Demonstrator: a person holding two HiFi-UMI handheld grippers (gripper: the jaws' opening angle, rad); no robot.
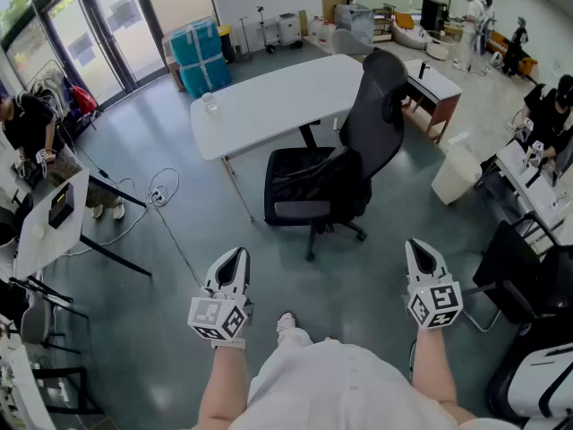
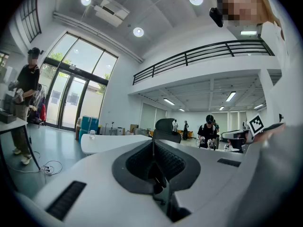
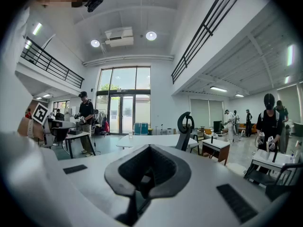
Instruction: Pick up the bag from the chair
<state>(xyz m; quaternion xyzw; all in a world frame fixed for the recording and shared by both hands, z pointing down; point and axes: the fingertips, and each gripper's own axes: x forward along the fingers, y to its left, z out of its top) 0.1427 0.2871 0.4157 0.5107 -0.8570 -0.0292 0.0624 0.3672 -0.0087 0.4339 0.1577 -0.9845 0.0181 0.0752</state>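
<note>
— Status of both grippers, please?

— On my feed the left gripper [image 1: 231, 262] and the right gripper [image 1: 421, 256] are held low, well short of the chair [image 1: 372, 119], one to either side of it. Each one's own camera shows me its jaws pressed together with nothing between them.

— And the bag?

— I see the bag [image 1: 307, 176], black and crumpled, lying on the chair's seat and slumped against the backrest. Neither gripper touches it.

— Anything beside it?

— Left of the chair, a white cable [image 1: 161, 191] loops on the grey floor.

— What's past it?

— Right behind the chair stands a white table [image 1: 269, 106], with a small clear cup [image 1: 209, 104] near its left end. Farther beyond the chair, by the glass doors, I make out blue wrapped boxes [image 1: 199, 56].
</note>
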